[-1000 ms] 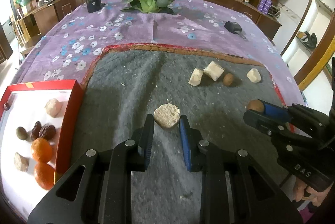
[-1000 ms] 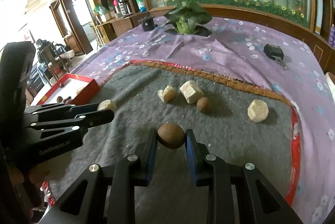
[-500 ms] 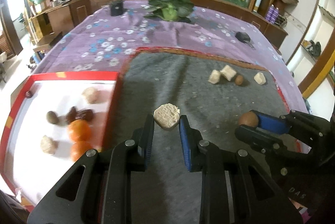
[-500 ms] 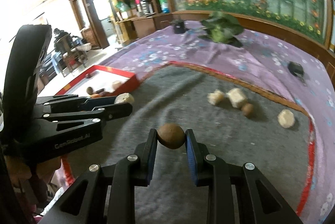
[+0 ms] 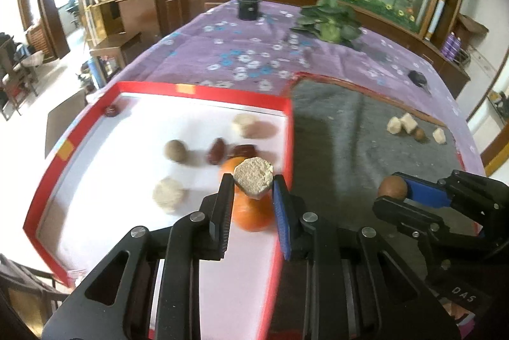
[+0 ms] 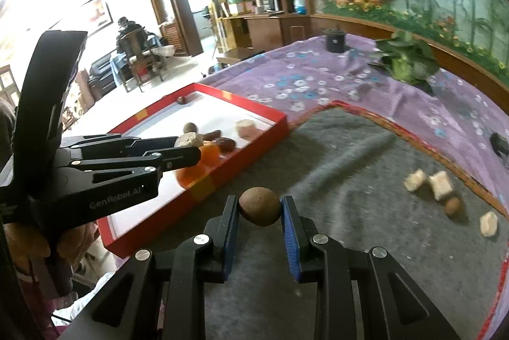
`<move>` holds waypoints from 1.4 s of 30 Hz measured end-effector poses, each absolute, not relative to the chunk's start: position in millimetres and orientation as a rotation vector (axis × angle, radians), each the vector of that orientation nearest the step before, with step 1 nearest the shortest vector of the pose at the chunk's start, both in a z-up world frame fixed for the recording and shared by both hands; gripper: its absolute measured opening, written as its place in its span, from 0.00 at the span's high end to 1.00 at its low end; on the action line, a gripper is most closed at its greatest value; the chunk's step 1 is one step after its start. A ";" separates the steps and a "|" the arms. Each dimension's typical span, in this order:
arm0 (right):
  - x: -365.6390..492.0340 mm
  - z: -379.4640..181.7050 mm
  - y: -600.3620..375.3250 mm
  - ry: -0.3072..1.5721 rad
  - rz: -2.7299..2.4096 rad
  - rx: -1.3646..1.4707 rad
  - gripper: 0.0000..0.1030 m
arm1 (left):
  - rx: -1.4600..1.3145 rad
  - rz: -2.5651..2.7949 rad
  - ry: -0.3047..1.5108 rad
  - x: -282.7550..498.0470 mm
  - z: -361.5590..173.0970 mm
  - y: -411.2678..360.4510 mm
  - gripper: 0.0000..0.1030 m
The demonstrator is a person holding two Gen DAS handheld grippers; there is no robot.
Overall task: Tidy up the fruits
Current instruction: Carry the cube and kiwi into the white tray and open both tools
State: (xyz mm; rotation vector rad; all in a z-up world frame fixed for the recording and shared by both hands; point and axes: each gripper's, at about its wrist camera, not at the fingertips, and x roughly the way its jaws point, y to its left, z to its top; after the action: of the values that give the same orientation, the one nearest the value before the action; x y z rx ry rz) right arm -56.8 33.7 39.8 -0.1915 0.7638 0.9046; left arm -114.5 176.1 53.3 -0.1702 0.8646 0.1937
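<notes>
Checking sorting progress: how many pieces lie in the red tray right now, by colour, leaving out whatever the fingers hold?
Orange round fruits: 2
Dark red wrinkled fruits: 3
Pale beige chunks: 2
Brown round fruit: 1
Total: 8

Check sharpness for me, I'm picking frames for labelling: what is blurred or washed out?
Left wrist view: red tray contents smeared, its white floor glaring; held beige chunk sharp. Right wrist view: held brown fruit sharp, grey mat pieces soft, the room at upper left overexposed.
</notes>
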 end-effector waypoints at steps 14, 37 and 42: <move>-72.3 40.6 104.0 0.782 1.051 -0.259 0.75 | -0.256 0.318 0.837 -136.6 54.1 239.1 0.77; -78.3 7.1 159.0 0.859 1.115 -0.310 0.72 | -0.317 0.404 0.909 -138.6 28.8 269.7 0.77; -78.9 14.1 150.0 0.854 1.114 -0.265 0.70 | -0.330 0.418 0.890 -141.4 33.9 270.4 0.50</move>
State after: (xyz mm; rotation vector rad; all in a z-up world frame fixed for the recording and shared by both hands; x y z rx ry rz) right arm -78.9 150.0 14.1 -0.2648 0.8538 1.1141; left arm -141.4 270.4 33.9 -0.3304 0.8904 0.4185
